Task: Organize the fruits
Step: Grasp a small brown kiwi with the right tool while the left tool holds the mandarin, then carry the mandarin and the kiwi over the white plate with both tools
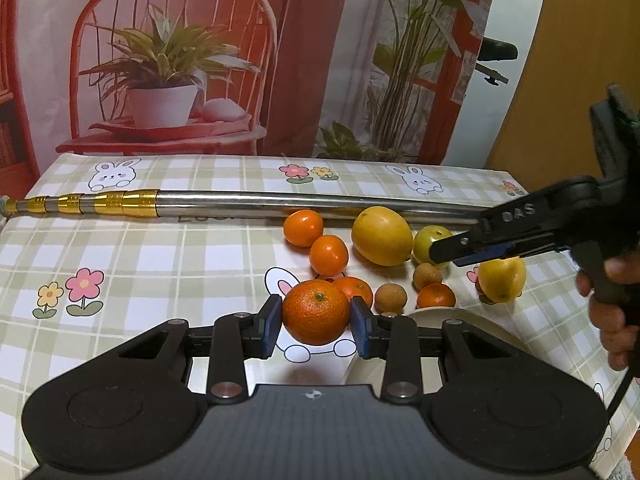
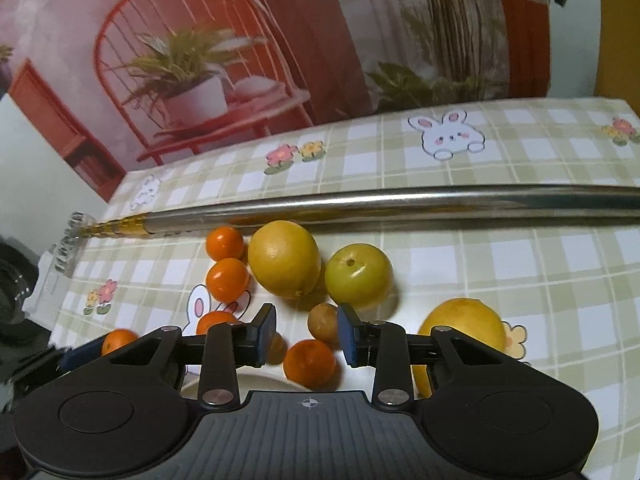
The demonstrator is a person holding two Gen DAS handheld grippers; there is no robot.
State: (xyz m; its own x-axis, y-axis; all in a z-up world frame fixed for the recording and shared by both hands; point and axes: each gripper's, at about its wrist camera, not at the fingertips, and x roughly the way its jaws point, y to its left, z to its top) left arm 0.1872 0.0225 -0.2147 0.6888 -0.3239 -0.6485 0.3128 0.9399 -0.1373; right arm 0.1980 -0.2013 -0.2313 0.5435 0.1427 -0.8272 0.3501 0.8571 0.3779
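The left gripper (image 1: 316, 326) pinches a mandarin (image 1: 316, 312) between its jaws; the right gripper (image 2: 306, 334) hangs over loose fruit on the bench (image 2: 520, 248), jaws spread, pinching nothing.

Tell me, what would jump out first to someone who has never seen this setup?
Probably the orange mandarin clamped between the blue pads of the left gripper, close to the camera. Behind it, loose fruit is scattered on the rabbit-print checked tablecloth, including a big yellow citrus. A long metal pole with gold bands lies across the table behind the fruit.
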